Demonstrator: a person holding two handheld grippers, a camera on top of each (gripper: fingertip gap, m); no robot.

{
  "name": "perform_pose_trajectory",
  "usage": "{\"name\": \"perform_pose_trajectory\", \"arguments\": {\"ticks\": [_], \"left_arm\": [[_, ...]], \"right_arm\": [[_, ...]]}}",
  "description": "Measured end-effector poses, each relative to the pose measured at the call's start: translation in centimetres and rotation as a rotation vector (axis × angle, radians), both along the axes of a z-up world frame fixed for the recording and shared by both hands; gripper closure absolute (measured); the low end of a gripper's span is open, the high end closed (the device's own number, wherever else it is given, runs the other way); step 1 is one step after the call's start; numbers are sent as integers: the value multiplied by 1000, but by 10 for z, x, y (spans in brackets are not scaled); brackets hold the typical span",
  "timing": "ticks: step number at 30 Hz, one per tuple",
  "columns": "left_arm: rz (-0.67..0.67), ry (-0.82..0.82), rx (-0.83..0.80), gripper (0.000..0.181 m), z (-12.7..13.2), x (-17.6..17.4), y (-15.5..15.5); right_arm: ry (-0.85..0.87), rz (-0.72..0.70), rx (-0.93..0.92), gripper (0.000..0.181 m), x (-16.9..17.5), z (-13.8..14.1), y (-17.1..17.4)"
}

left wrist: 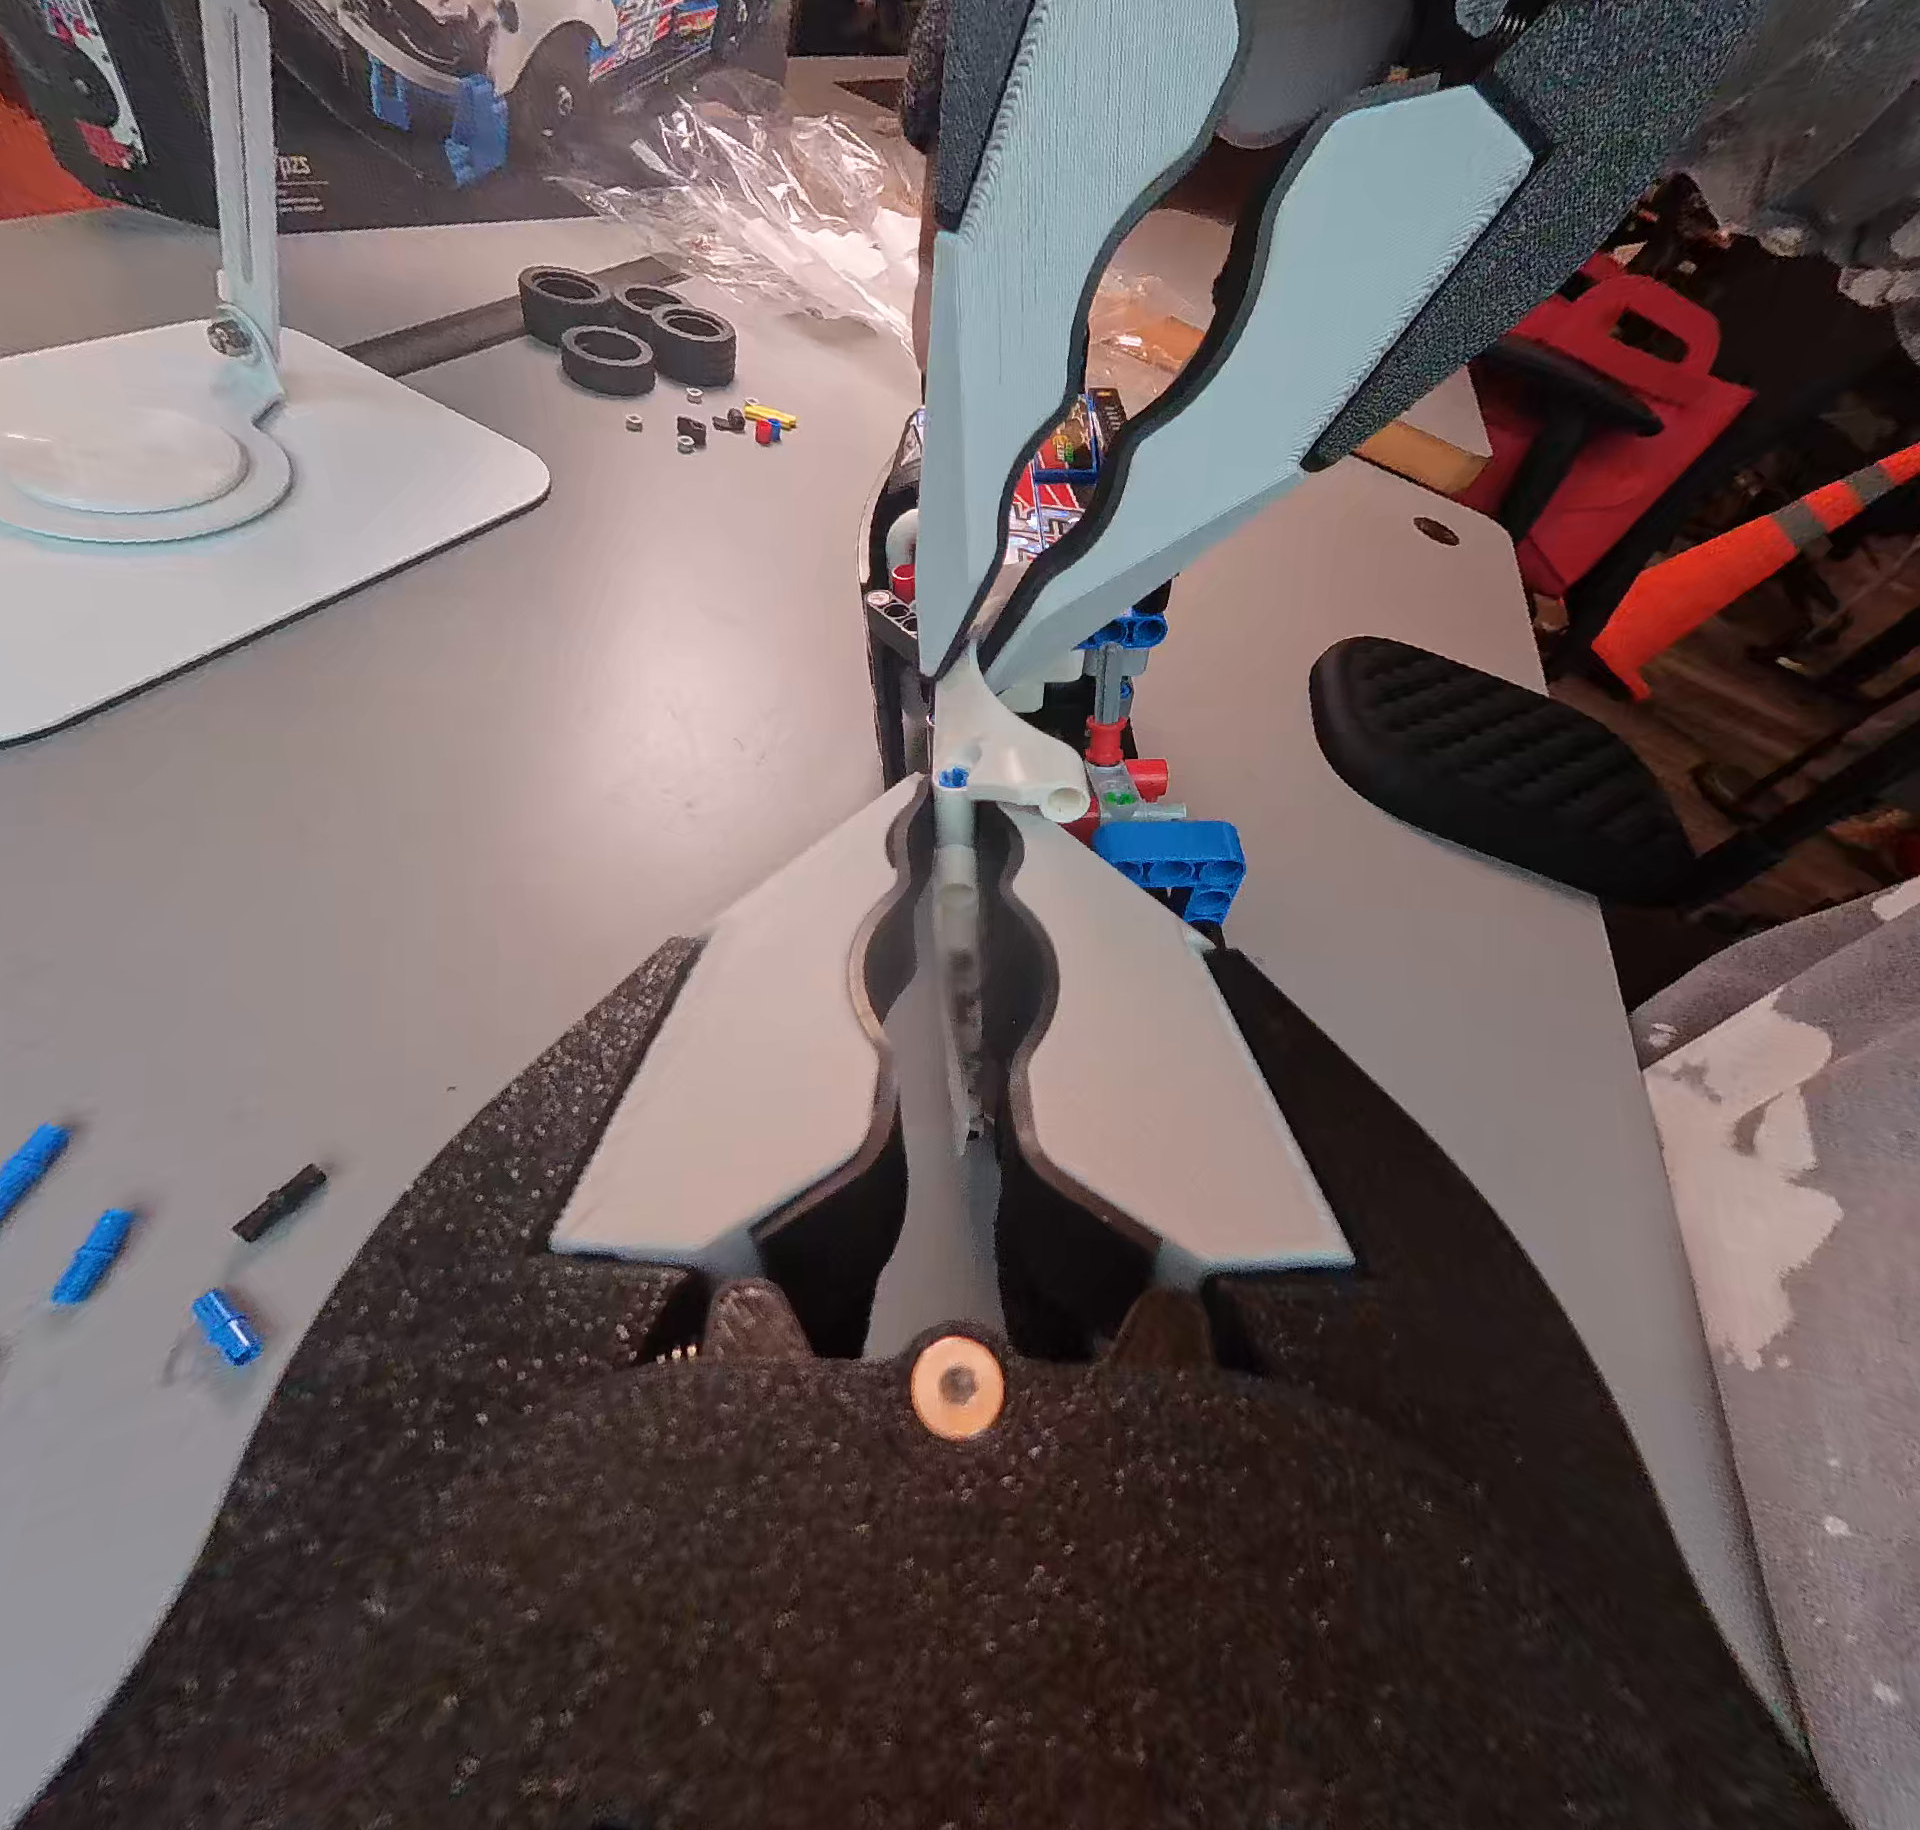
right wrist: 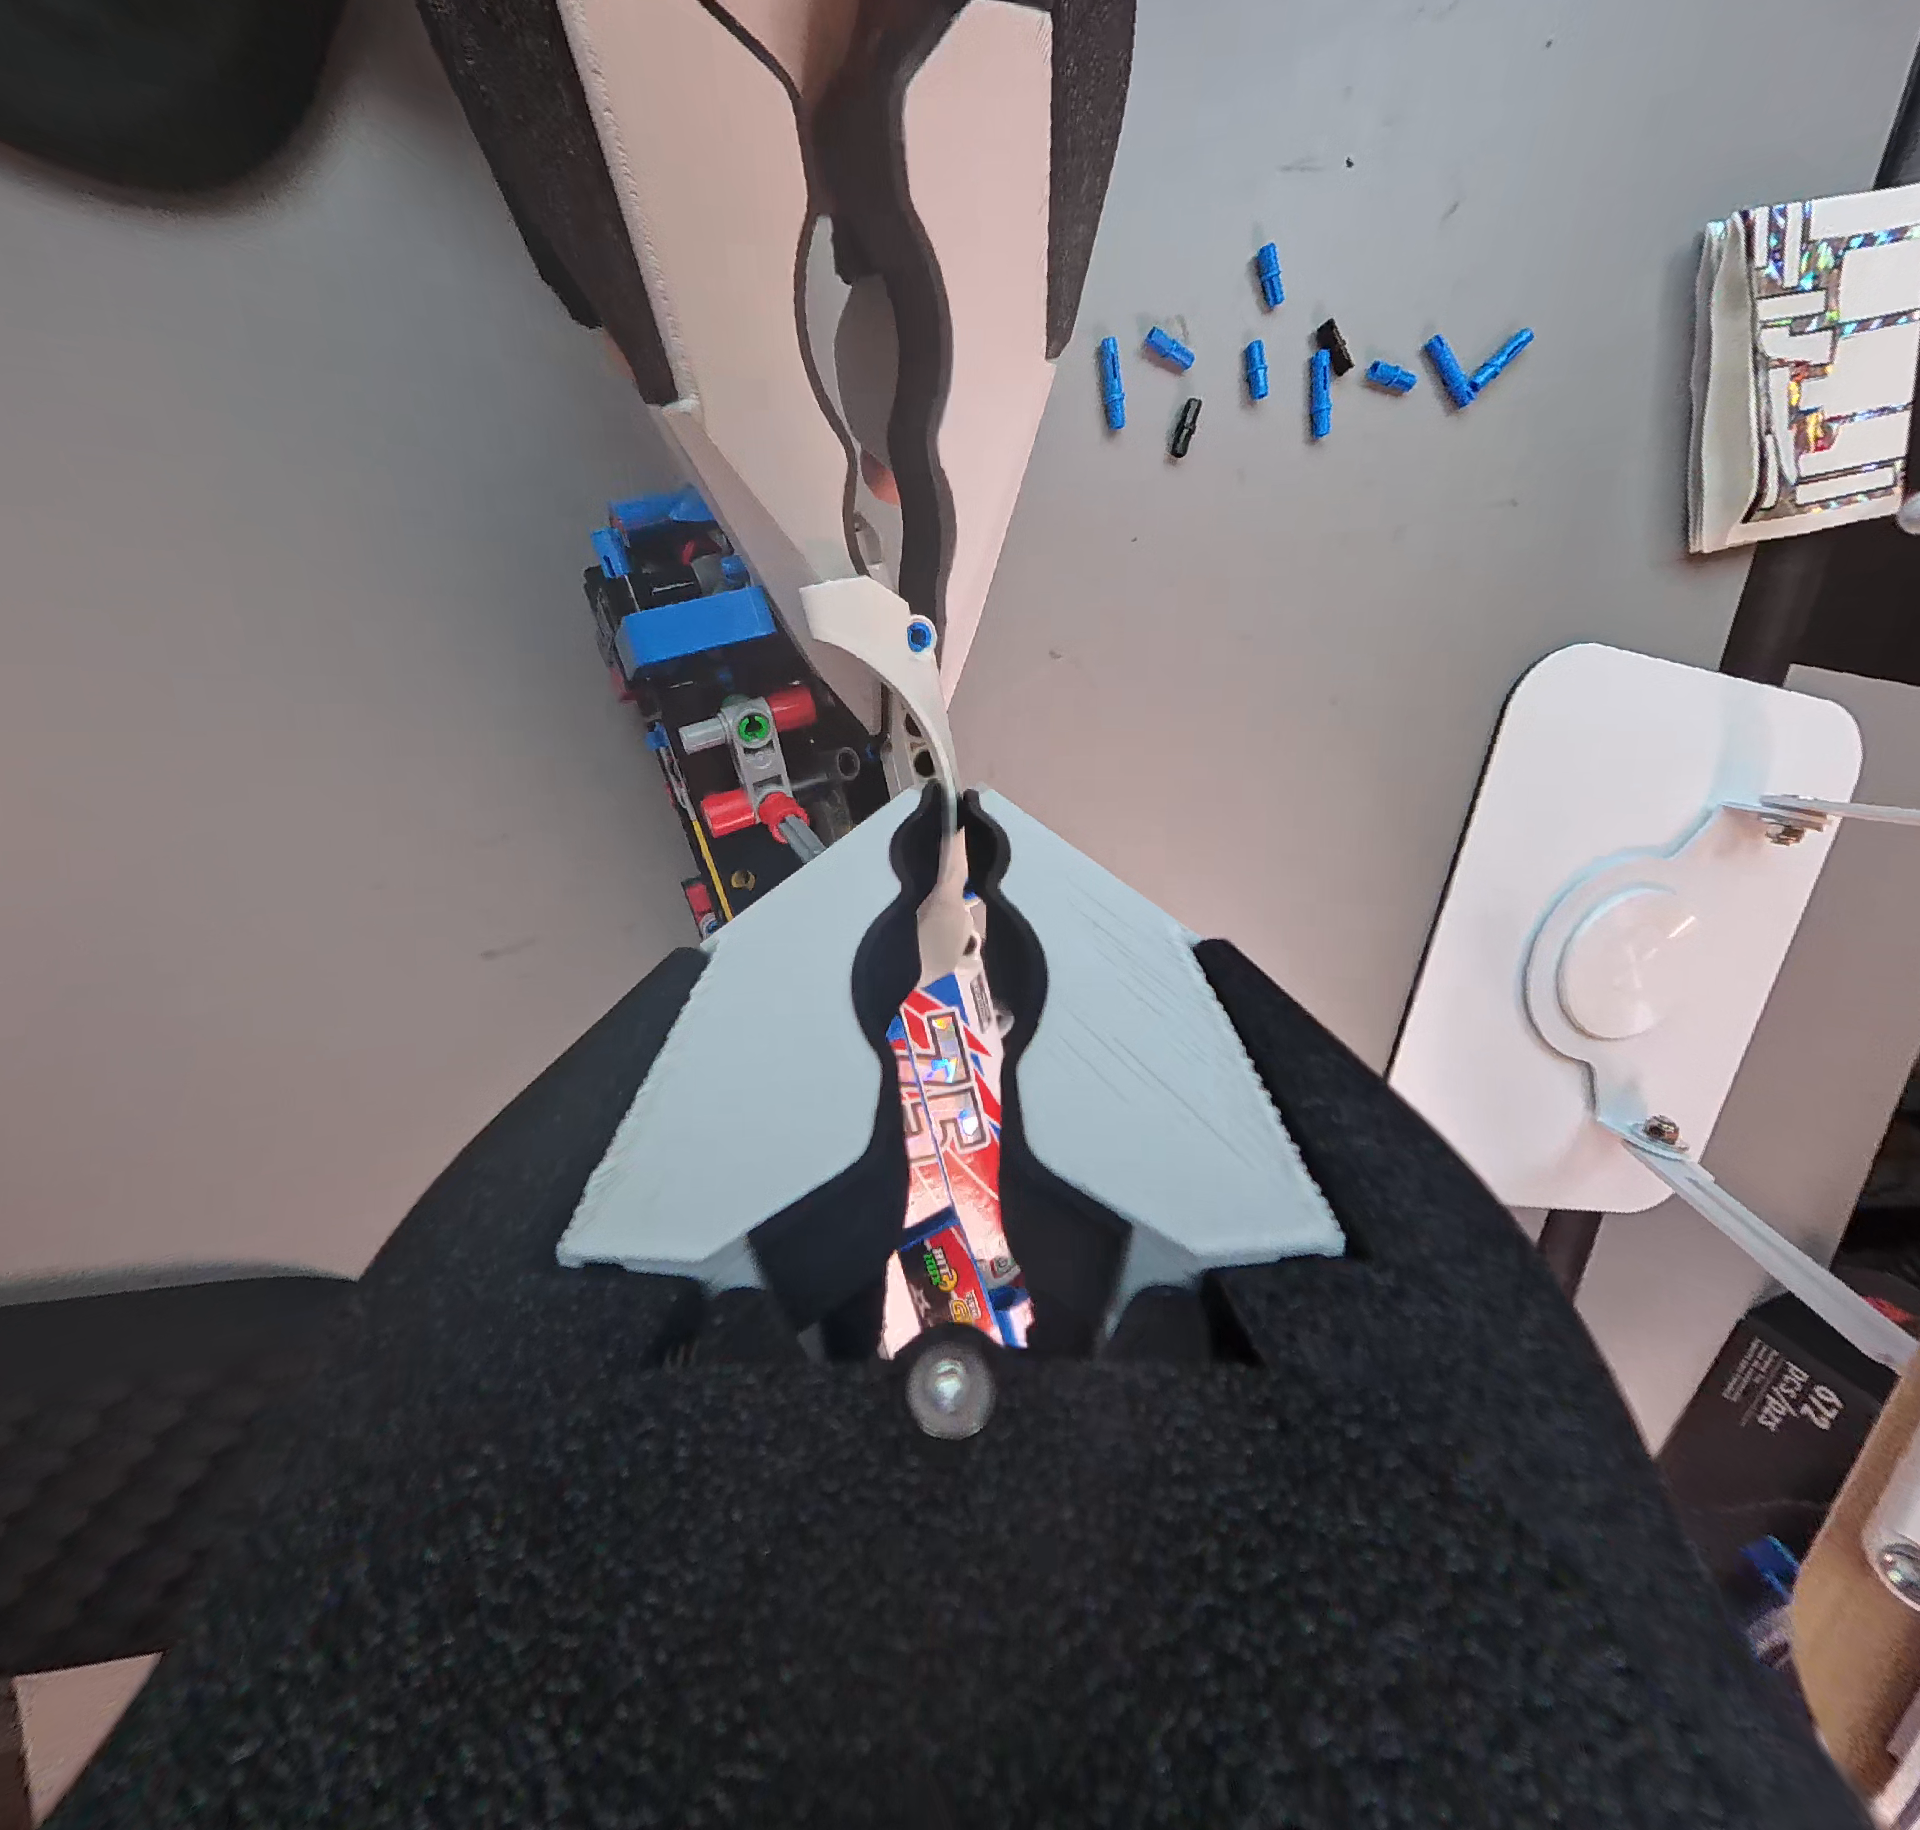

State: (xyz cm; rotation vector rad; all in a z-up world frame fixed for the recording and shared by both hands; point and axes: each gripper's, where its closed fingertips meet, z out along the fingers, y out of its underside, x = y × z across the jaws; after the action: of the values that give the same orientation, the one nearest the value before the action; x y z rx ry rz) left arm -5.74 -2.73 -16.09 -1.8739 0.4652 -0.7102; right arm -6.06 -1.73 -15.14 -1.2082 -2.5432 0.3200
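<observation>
A toy brick car chassis [left wrist: 1169,861] of blue, red and black parts stands on the grey table [left wrist: 623,741]; it also shows in the right wrist view [right wrist: 691,637]. A white curved panel [left wrist: 1023,767] with a blue pin sticks up from it and shows again in the right wrist view [right wrist: 868,611]. My left gripper [left wrist: 953,796] is shut on the panel's wide end and a white beam [left wrist: 958,907]. My right gripper [right wrist: 951,800] is shut on the panel's narrow tip, tip to tip with the left gripper [right wrist: 925,674]. A red and blue stickered body panel [right wrist: 951,1105] shows between the right fingers.
Several blue and black pins [left wrist: 94,1255] lie loose on the table, also in the right wrist view [right wrist: 1320,388]. Black tyres [left wrist: 623,326], small parts [left wrist: 738,421], clear bags [left wrist: 769,191], the set's box [left wrist: 436,66], a white stand base [right wrist: 1621,928], a sticker sheet [right wrist: 1808,378], a chair armrest [left wrist: 1486,762]. Left and right tips are no more than a few centimetres apart.
</observation>
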Motion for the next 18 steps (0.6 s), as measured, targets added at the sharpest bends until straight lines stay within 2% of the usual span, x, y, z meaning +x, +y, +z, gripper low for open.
{"name": "perform_pose_trajectory", "arguments": {"ticks": [5,15,18], "left_arm": [[-9,29,-23,177,-2,3,-2],[-18,-22,-43,176,-2,12,1],[-22,-19,-54,178,-4,13,3]], "right_arm": [[-9,89,61,181,1,0,-2],[-60,105,85,181,11,2,2],[-45,102,90,181,8,11,5]]}}
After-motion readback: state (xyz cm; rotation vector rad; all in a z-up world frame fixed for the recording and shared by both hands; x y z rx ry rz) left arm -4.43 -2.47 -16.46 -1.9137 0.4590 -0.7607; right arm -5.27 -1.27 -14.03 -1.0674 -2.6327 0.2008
